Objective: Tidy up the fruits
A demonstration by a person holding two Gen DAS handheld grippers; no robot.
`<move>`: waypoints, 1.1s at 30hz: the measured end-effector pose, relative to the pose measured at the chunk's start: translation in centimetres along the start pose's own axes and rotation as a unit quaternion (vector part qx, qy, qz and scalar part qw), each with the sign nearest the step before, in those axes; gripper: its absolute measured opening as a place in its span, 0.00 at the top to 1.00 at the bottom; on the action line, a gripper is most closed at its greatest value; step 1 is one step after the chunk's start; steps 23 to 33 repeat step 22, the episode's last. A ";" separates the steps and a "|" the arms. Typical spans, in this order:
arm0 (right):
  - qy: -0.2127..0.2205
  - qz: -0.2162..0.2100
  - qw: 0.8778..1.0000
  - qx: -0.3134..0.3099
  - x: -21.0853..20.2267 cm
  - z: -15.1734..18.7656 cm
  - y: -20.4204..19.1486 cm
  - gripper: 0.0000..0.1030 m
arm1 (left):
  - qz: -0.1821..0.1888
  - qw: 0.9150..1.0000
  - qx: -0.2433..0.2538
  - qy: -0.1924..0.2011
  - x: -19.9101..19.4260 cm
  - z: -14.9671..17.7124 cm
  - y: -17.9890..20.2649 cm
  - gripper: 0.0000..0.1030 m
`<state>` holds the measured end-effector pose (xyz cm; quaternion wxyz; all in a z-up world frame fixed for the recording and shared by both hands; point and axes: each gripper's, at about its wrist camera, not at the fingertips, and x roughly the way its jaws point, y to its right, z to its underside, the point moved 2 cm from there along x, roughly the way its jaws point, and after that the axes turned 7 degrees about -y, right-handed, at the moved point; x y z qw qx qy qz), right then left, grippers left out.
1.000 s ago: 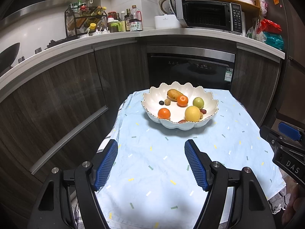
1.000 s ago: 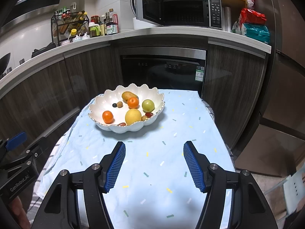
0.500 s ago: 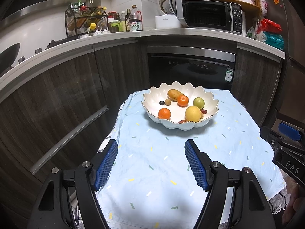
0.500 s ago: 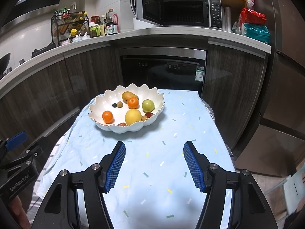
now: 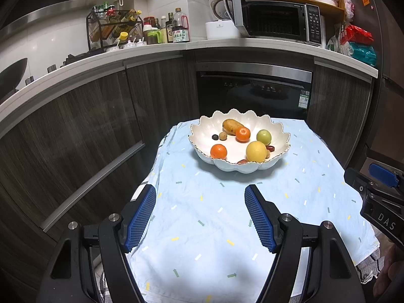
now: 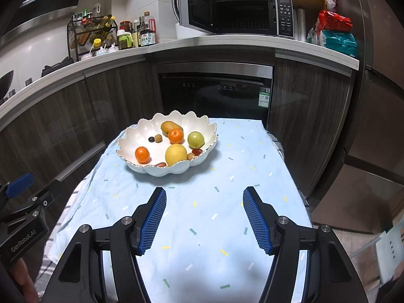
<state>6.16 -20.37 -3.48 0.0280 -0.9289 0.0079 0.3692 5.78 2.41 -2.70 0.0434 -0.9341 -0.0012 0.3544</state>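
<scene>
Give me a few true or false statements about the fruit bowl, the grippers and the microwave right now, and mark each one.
1. The left gripper is open and empty. True.
2. The white bowl holds three oranges. False: two oranges.
3. The microwave door is closed. False: it stands open.
4. The right gripper hovers over the blue tablecloth, short of the bowl. True.
5. The green fruit lies on the tablecloth. False: it is in the bowl.

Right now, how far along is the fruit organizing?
Done: all visible fruit, such as the big yellow citrus and green apple, sits in the white scalloped ceramic bowl; none lies on the light blue patterned tablecloth. In hand: nothing; left gripper and right gripper are open. Left: possibly nothing.
</scene>
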 end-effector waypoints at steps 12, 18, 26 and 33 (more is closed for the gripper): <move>-0.001 0.000 1.000 0.002 0.1 0.0 0.1 0.38 | 0.003 1.000 0.002 -0.004 0.1 0.1 0.1 0.30; -0.003 0.001 1.000 0.004 0.6 0.3 0.2 0.38 | 0.003 1.000 0.005 -0.008 0.4 0.1 0.1 0.30; -0.005 0.001 1.000 0.004 0.8 0.3 0.3 0.38 | 0.001 1.000 0.006 -0.008 0.5 0.2 0.1 0.30; -0.005 0.001 1.000 0.004 0.8 0.3 0.3 0.38 | 0.001 1.000 0.006 -0.008 0.5 0.2 0.1 0.30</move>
